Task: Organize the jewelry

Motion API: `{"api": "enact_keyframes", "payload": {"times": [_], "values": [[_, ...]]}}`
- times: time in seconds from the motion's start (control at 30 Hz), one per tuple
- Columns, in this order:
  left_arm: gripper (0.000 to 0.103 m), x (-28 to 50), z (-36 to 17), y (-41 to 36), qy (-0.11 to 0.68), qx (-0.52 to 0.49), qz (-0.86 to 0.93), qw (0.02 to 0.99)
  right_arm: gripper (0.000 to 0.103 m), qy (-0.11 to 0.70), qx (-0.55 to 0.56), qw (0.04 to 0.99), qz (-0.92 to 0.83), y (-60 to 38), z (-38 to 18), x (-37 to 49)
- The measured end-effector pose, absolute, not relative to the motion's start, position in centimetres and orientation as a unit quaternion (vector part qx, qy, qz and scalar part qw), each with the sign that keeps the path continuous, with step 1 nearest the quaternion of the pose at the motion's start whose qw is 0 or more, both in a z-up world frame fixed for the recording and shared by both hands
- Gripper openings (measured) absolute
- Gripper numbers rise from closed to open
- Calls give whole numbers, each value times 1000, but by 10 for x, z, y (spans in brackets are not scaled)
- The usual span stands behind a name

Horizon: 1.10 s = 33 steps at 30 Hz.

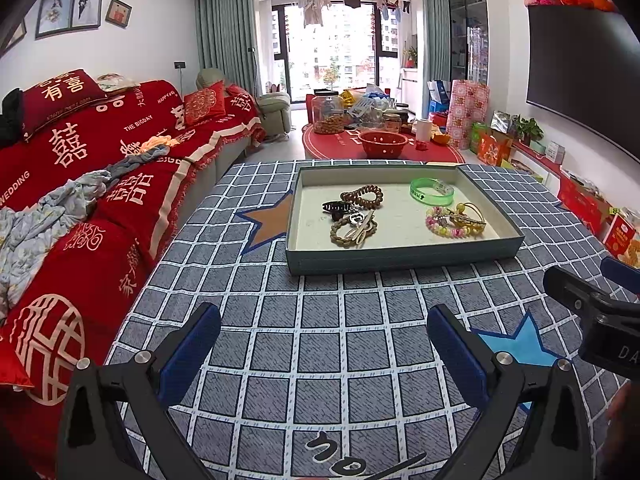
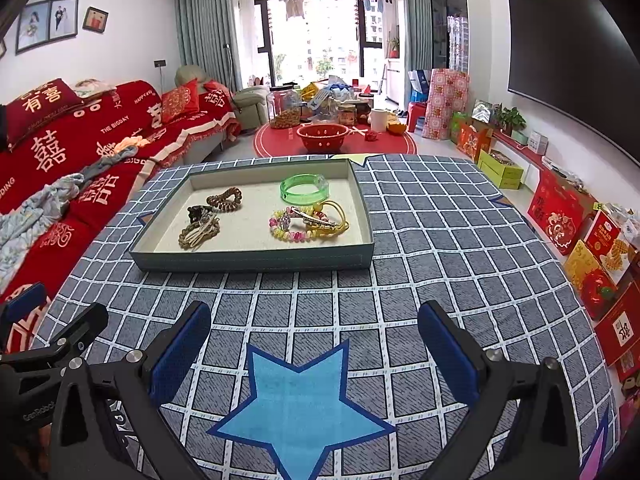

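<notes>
Ahead of us, a shallow tray (image 1: 400, 258) sits on a blue checked cloth (image 1: 320, 320), holding all the jewelry. On its left side lie a brown coil tie (image 1: 366, 193), a black claw clip (image 1: 334, 207) and a braided band (image 1: 352, 234) with a pale clip across it. On its right side lie a green bangle (image 1: 432, 192) toward the back and, nearer us, a pink-and-yellow bead bracelet (image 1: 444, 226) touching yellow ties (image 1: 474, 216).

Everything lies well beyond both sets of fingers, nothing between them. Our left gripper (image 1: 324, 340) hovers over the cloth, level and pointed at the tray, fingers spread wide and holding nothing. Our right gripper (image 2: 314, 336) is posed the same way, released, above a light blue star (image 2: 300, 400) on the cloth. The two grippers sit side by side, each showing at the edge of the other's view.
</notes>
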<state>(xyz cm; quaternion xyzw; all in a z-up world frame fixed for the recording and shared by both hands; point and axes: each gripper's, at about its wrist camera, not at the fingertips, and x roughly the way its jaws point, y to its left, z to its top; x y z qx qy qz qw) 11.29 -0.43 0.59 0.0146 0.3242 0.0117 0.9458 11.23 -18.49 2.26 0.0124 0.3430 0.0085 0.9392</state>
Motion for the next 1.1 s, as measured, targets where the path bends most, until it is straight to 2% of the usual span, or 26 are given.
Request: {"api": "enact_keyframes", "payload": {"times": [1.1], "values": [[103,125,19,-4,328,12,14,945,103,337,10,941,10,-182,35,123]]}}
